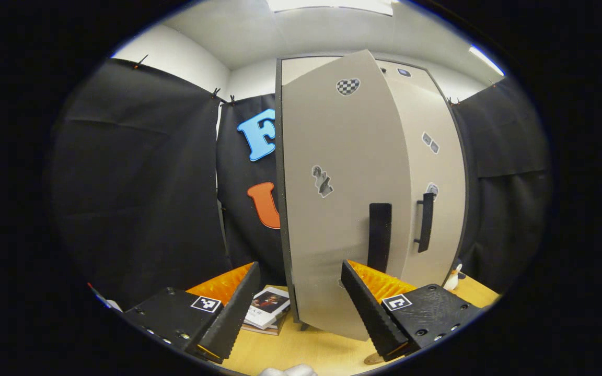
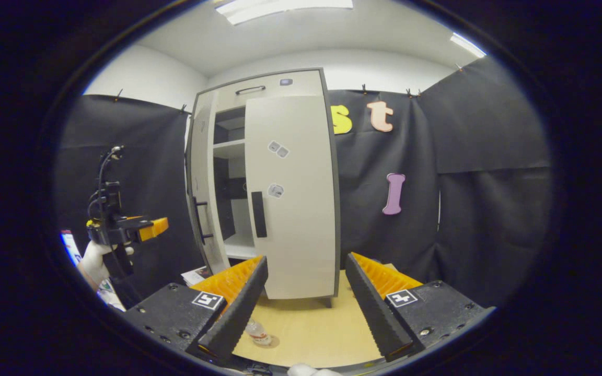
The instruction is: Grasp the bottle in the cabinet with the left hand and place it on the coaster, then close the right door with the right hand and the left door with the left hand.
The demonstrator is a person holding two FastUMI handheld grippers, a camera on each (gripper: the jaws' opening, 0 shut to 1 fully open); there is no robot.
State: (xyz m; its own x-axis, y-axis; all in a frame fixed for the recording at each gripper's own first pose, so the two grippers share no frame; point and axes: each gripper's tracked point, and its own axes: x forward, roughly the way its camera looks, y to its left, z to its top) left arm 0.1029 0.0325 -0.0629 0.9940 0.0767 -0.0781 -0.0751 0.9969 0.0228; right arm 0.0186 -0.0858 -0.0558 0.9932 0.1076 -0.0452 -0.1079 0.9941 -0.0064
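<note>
The bottle (image 2: 257,332) is seen standing on the worktop (image 2: 306,329), apparently on its coaster. The right door (image 2: 291,198) is shut; the left door (image 1: 340,209) is ajar, so the left gripper (image 1: 294,308), fingers spread and empty, is held facing it. The right gripper (image 2: 306,308) is likewise released.

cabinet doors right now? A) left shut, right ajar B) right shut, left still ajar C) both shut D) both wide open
B. In the right gripper view the right door sits flush on the cabinet, while the left door stands swung out, showing shelves behind it.
</note>
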